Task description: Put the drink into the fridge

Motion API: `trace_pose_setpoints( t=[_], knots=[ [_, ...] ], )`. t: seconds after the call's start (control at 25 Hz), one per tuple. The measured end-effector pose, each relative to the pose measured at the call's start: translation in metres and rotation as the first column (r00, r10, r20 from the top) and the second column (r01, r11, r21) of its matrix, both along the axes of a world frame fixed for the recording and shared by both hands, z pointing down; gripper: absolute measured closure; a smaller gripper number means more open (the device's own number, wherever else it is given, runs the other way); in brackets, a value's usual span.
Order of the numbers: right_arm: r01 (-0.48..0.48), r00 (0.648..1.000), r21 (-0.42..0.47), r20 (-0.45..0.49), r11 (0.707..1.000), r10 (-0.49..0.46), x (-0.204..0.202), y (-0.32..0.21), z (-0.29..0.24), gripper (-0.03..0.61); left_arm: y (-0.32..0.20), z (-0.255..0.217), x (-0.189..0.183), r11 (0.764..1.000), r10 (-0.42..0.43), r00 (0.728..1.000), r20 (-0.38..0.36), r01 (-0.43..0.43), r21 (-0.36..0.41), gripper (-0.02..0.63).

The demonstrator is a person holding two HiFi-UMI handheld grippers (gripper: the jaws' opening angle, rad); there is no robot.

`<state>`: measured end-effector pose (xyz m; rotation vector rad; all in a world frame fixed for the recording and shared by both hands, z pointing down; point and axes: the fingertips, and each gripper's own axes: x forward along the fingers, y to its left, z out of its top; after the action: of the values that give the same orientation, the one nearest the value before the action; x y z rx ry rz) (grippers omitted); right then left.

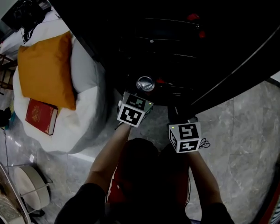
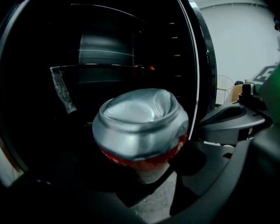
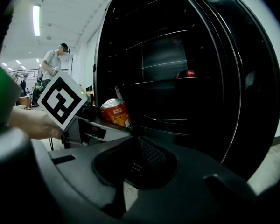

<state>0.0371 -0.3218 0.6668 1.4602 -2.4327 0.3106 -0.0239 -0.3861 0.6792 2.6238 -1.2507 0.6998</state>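
Observation:
The drink is a red can with a silver top (image 2: 140, 125), held upright in front of the open fridge (image 1: 168, 41). My left gripper (image 1: 142, 91) is shut on the can's lower body; the can top (image 1: 145, 83) shows just past its marker cube. The right gripper view shows the can (image 3: 115, 112) level with a low shelf at the fridge opening. My right gripper (image 3: 136, 138) is to the right of the can, shut with nothing in it, and points into the dark fridge interior (image 3: 177, 78). Wire shelves run across the inside.
A red item (image 3: 189, 73) lies on a higher shelf. The fridge door (image 1: 242, 64) stands open to the right. On the left are a white beanbag (image 1: 84, 69) with an orange pillow (image 1: 46, 71) and a red book (image 1: 41, 116). People (image 3: 53, 62) stand far behind.

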Motion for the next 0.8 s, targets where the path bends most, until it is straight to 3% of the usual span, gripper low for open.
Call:
trace_pose_setpoints(
  t=[0.44, 0.8],
  knots=[
    [-0.008, 1.000, 0.005, 0.011, 1.000, 0.008, -0.005, -0.016, 0.012, 0.560, -0.034, 0.021, 0.006, 0.999, 0.020, 1.000, 0.008, -0.020, -0.040, 0.267],
    [-0.023, 1.000, -0.027, -0.010, 0.999, 0.023, -0.004, -0.014, 0.028, 0.560, -0.050, 0.035, 0.004, 0.998, 0.007, 0.998, 0.066, -0.003, -0.064, 0.267]
  ],
)
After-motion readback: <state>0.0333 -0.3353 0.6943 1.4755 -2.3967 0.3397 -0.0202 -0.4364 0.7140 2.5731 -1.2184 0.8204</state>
